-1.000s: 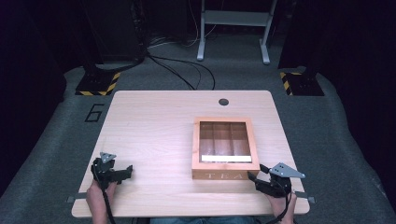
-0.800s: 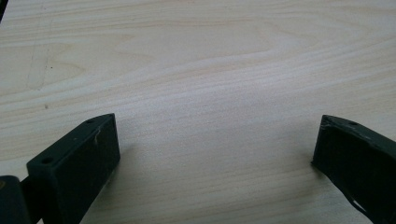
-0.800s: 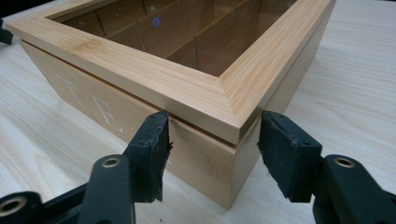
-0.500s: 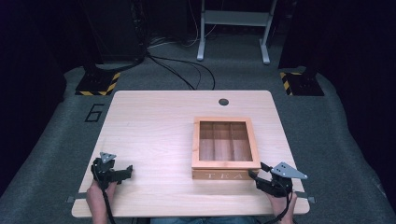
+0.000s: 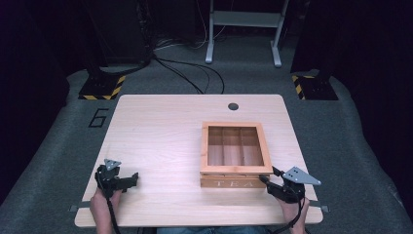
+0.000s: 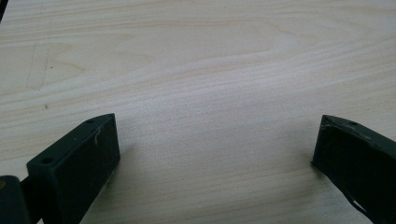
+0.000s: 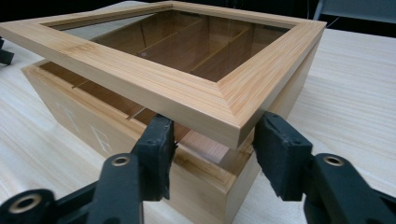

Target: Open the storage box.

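A wooden tea box point(image 5: 234, 183) marked TEA stands right of the table's middle. Its glass-paned lid point(image 5: 235, 169) sits ajar, the front edge raised off the box point(image 7: 84, 126). My right gripper point(image 5: 267, 176) is at the lid's near right corner. In the right gripper view its jaws point(image 7: 210, 140) have just been closing, and the pads now press the corner of the lid point(image 7: 154, 79) from both sides, one pad partly in the gap under it. My left gripper point(image 5: 134, 177) rests near the table's front left, open, with bare wood between its jaws point(image 6: 215, 140).
The light wooden table point(image 5: 160, 126) has a round cable hole point(image 5: 233, 106) at its far edge. Beyond it on the dark carpet lie cables, two stand bases with yellow-black stripes point(image 5: 102, 88), and a metal frame's legs point(image 5: 210, 53).
The glare along the lid's front pane has gone and the box's front face shows more. Both hands stay where they were.
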`<state>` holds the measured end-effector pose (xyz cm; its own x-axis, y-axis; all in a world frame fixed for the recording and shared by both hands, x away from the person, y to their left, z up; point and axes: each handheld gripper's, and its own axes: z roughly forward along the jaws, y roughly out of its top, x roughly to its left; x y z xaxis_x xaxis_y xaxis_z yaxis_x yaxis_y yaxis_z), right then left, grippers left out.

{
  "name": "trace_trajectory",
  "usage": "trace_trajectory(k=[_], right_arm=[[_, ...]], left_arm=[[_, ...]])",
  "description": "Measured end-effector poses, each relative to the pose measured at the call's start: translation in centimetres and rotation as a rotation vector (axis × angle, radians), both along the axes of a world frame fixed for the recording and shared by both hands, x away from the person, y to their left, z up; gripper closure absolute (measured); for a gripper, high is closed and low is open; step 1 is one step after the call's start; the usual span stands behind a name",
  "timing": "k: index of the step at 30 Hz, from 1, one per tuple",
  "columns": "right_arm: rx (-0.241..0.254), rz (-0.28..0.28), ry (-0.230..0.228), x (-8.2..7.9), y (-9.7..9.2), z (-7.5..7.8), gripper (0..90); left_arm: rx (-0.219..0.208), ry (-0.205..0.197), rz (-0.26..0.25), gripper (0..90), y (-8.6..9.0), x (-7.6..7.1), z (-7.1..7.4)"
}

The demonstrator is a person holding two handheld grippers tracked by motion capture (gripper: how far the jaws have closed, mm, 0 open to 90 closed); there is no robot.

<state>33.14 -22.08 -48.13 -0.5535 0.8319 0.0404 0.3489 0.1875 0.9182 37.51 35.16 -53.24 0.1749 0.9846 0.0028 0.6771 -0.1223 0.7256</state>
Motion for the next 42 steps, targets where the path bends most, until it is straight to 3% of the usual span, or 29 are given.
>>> trace_trajectory(k=[11, 22, 28, 42], right_arm=[[0.008, -0.02, -0.02, 0.4, 0.2, 0.3, 57.1], [-0.009, -0.084, -0.044, 0.9, 0.5, 0.8, 50.9], [0.009, -0.115, -0.081, 1.2, 0.7, 1.1, 47.6], [0.01, -0.139, -0.144, 2.5, 1.1, 2.0, 51.3]], left_arm=[[0.0, 0.001, -0.001, 0.5, 0.0, 0.0, 0.0], [0.001, 0.001, -0.001, 0.5, 0.0, 0.0, 0.0], [0.001, 0.001, -0.001, 0.5, 0.0, 0.0, 0.0], [0.001, 0.001, -0.001, 0.5, 0.0, 0.0, 0.0]])
